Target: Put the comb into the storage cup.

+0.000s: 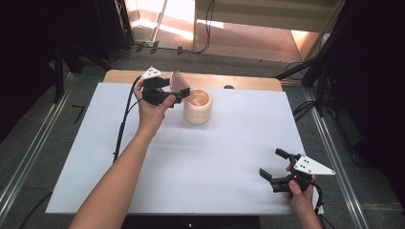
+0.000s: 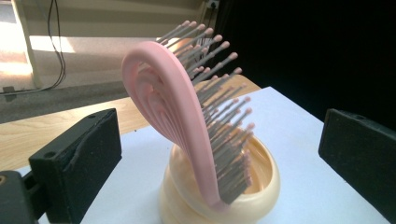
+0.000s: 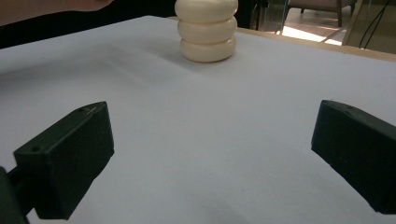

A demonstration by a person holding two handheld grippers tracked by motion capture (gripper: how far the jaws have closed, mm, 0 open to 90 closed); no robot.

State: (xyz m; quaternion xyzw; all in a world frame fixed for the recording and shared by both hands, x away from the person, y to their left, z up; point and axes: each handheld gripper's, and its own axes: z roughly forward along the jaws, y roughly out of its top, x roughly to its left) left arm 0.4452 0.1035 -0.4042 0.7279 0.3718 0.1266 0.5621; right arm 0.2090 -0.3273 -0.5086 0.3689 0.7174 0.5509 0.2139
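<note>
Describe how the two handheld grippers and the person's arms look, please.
Both grippers, the left gripper and the right gripper, are black, each with two blocky fingers showing small screw holes. Each carries a grey three-cornered plate with dark dots. A black cable trails from the left one. The forearms are bare, with no sleeves in view.

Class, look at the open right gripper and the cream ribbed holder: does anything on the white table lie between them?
Nothing visible does. From the right gripper to the cream ribbed holder, the right gripper view shows bare white table.
</note>
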